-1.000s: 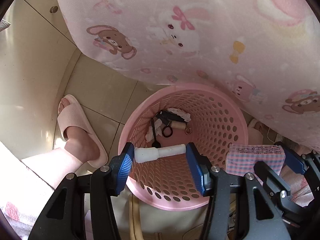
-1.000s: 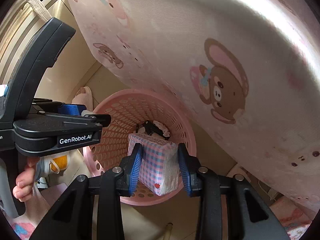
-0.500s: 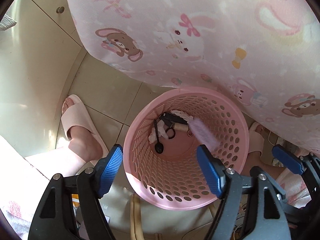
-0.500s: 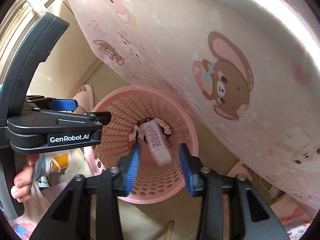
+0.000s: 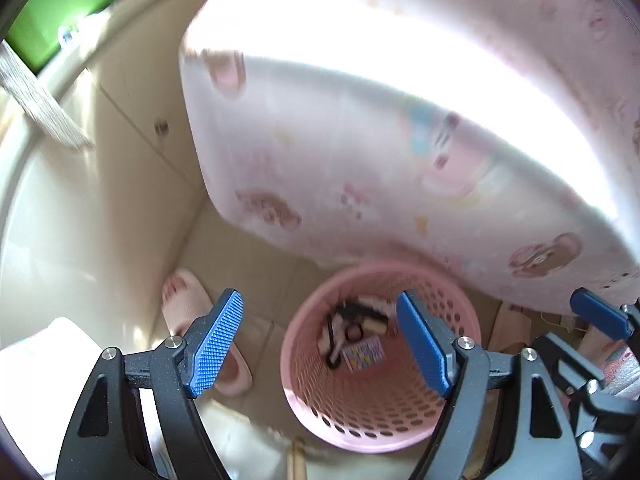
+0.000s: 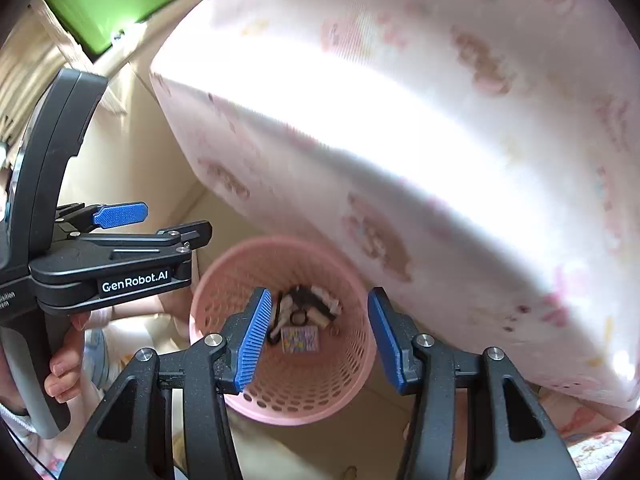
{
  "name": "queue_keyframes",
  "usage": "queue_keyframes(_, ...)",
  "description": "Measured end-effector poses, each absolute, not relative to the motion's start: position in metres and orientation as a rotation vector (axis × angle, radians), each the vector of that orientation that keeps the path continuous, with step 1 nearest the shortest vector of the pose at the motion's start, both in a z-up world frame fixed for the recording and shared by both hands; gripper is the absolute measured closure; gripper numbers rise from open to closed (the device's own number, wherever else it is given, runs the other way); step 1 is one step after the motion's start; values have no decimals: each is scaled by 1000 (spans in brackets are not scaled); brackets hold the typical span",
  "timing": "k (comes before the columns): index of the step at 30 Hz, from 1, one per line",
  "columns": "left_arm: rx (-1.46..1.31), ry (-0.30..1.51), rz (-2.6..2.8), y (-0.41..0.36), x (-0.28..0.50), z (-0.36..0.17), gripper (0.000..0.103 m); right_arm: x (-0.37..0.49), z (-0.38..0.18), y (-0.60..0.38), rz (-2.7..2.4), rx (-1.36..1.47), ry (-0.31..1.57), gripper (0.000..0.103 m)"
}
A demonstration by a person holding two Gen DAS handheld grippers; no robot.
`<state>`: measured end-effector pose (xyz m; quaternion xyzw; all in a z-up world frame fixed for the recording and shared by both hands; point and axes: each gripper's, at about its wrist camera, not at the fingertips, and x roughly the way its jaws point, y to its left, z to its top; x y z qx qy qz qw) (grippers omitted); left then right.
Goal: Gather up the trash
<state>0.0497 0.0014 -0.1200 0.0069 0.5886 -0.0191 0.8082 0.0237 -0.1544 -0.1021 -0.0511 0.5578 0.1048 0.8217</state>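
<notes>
Now drop step done: both jaws released, empty, just opened over pink basket [image 5: 380, 412]; next, locate remaining trash

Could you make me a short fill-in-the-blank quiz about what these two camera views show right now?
1. The basket full of holes is coloured ____.
2. The checked packet lies ____ the basket.
3. Between the fingers of the right gripper there is ____ held.
4. The pads on the left gripper are coloured ____.

Missing words: pink; inside; nothing; blue.
</notes>
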Motion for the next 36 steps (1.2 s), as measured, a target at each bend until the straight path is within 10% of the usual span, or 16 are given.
queue_keyframes(8, -5, 985, -62, 9, 40, -47, 11, -3, -27, -172, 147, -80, 916, 45)
queue_keyframes(16, -34, 853, -70, 15, 31, -19, 3, -21, 9, -185, 98, -41, 750, 18)
queue_keyframes(36, 7, 670, -107, 1, 8, 10, 1, -28, 20, -203, -4, -41, 629, 13)
